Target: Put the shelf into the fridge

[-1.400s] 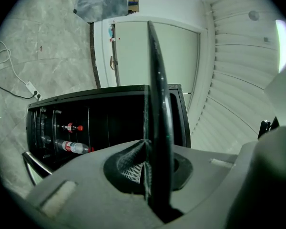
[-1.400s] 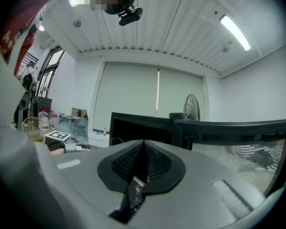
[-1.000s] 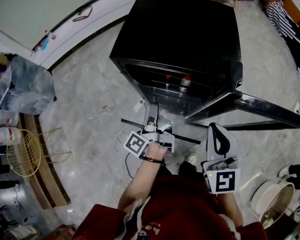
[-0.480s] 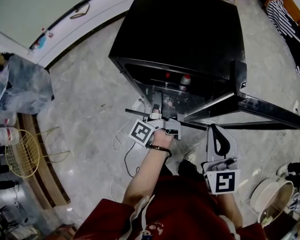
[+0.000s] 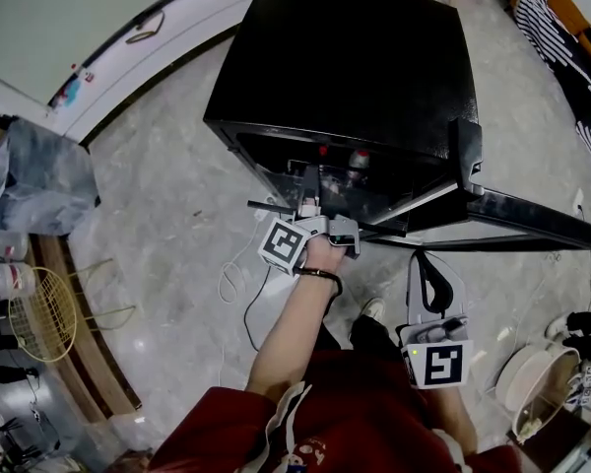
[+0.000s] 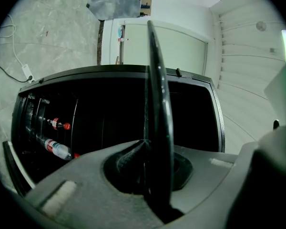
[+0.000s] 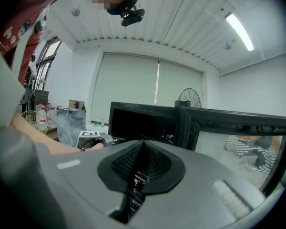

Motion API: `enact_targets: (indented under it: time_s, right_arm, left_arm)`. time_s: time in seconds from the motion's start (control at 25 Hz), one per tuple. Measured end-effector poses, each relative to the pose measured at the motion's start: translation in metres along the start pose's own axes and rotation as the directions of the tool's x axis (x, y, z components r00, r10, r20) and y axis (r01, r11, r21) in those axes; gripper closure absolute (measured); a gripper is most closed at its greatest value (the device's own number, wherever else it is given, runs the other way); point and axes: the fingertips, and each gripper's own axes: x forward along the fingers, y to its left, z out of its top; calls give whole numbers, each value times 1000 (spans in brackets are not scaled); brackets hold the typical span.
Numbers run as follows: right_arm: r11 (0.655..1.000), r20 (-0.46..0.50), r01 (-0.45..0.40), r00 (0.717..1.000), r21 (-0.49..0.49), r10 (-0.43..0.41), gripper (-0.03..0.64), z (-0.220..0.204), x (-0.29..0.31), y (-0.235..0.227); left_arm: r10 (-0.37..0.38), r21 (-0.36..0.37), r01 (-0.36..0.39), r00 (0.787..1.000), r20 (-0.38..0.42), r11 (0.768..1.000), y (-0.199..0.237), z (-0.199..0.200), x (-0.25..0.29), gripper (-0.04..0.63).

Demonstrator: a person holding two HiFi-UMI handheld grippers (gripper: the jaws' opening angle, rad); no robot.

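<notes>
The black fridge (image 5: 355, 67) stands with its door (image 5: 512, 220) swung open to the right. My left gripper (image 5: 309, 180) is shut on the shelf (image 5: 263, 208), a thin dark glass pane, and holds it at the mouth of the fridge opening. In the left gripper view the shelf (image 6: 157, 104) runs edge-on between the jaws of the left gripper (image 6: 152, 151) and points into the dark cavity (image 6: 109, 118). My right gripper (image 5: 429, 274) hangs lower right near my body. In its own view the right gripper (image 7: 142, 149) is shut with nothing between its jaws.
Two bottles (image 6: 55, 148) lie inside the fridge at the left. A white cable (image 5: 238, 274) lies on the floor by my left arm. A clear plastic bag (image 5: 39, 180) and a yellow wire basket (image 5: 44, 313) stand at the left. A white bowl (image 5: 542, 392) sits lower right.
My left gripper has carried the shelf forward from open floor to the mouth of the fridge. The right gripper has hardly moved.
</notes>
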Motion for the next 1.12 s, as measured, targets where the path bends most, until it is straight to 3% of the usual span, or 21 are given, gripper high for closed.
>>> enact_targets:
  time_s: [0.16, 0.36, 1.12]
  right_arm:
    - [1000, 25, -9, 1000, 8, 9, 617, 5, 3, 4]
    - [1000, 30, -5, 1000, 7, 5, 618, 6, 6, 7]
    - [998, 32, 56, 998, 29, -57, 617, 9, 24, 0]
  left_arm:
    - [-16, 5, 16, 1000, 5, 1000, 1, -1, 14, 580]
    - [37, 18, -37, 999, 32, 999, 10, -2, 30, 578]
    - [80, 36, -80, 997, 24, 996, 17, -6, 95, 575]
